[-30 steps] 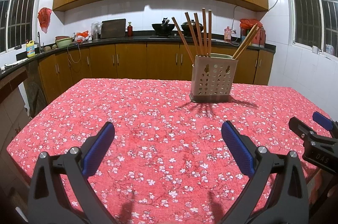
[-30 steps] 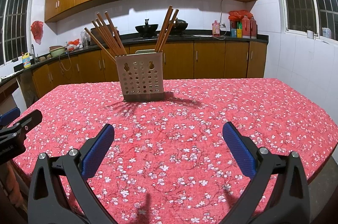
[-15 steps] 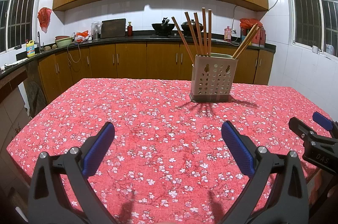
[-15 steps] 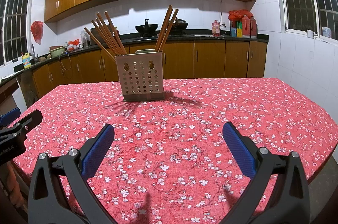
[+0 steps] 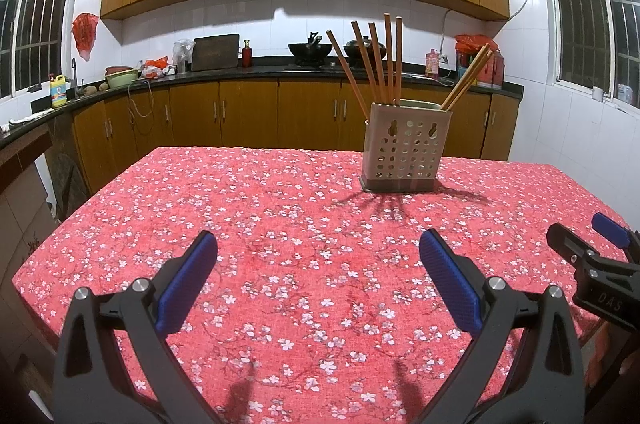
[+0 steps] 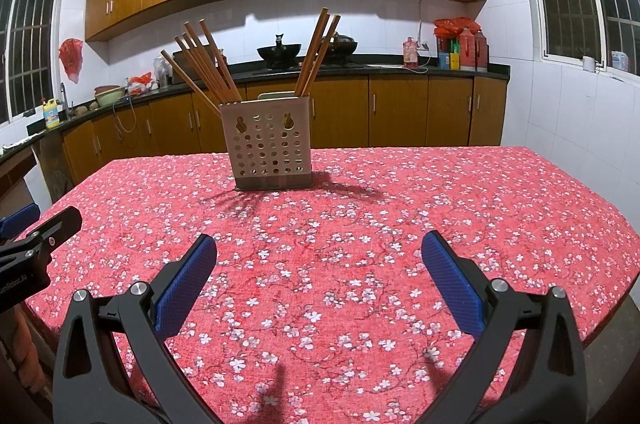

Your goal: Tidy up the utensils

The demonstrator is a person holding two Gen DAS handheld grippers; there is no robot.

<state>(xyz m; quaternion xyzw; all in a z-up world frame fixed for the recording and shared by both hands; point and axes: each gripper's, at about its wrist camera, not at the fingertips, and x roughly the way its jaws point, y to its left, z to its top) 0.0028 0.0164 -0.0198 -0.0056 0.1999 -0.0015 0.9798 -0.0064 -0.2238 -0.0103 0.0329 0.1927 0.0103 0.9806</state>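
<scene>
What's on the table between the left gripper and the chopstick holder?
Nothing but bare floral tablecloth. The left wrist view shows the open left gripper with only cloth and the holder's shadow ahead of it, up to the chopstick holder.

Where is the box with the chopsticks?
The box stands on the red flowery table, right of middle in the left view, ahead of both open tools, touching neither.

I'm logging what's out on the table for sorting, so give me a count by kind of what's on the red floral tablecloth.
Perforated utensil holder: 1
Wooden chopsticks standing in the holder: 8 (5 in the left group, 3 in the right)
Total: 9 things on the tablecloth; nothing lies loose on it.
</scene>
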